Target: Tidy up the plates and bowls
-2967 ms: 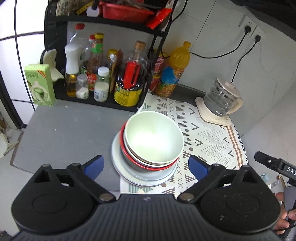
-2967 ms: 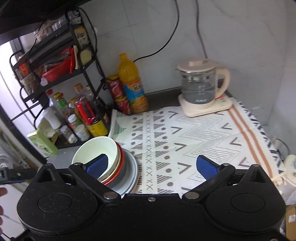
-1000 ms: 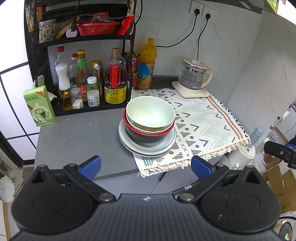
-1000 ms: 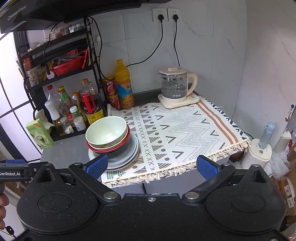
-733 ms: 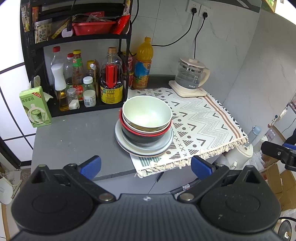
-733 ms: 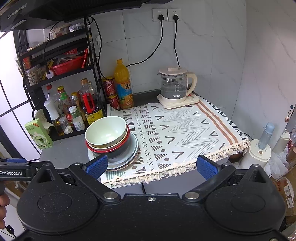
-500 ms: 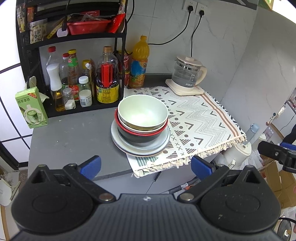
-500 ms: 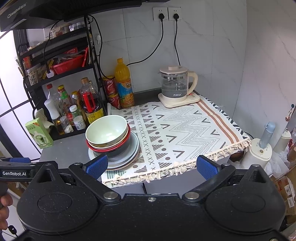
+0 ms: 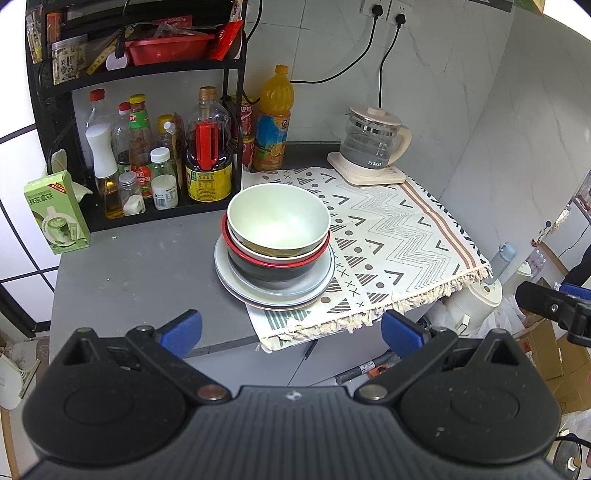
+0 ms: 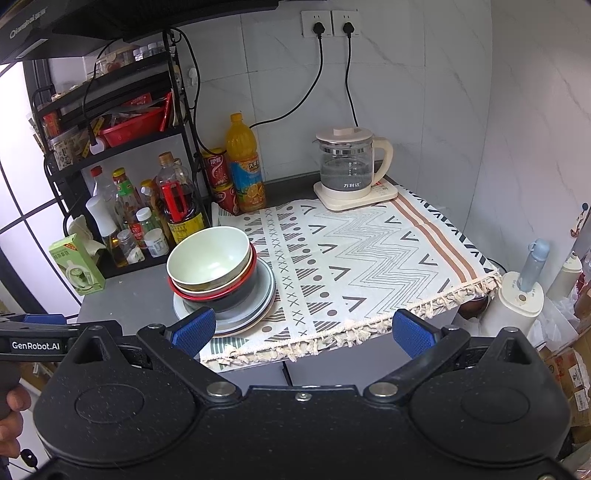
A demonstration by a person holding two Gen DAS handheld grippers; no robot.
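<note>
From your left wrist camera, your left gripper (image 9: 291, 330) hangs released and empty, jaws wide, with the pale green bowl (image 9: 278, 221) nested on the red-rimmed bowl (image 9: 275, 260) and grey plates (image 9: 275, 286) ahead between the fingertips, well apart from them. From the right wrist camera, your right gripper (image 10: 303, 330) is spread and empty too; the stack sits ahead by the left fingertip (image 10: 194, 328), which seems to overlap the plates without touching, and the patterned cloth (image 10: 369, 258) lies ahead between the jaws.

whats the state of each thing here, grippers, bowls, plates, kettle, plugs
left hand-held gripper: open, holding nothing
right hand-held gripper: open, holding nothing
pale green bowl: upright, empty, top of the stack
red-rimmed black bowl: upright, nested under the other bowls
plates: stacked flat under the bowls, half on the patterned cloth
glass kettle: lid on, seated on its base
wall plugs: both plugged in
</note>
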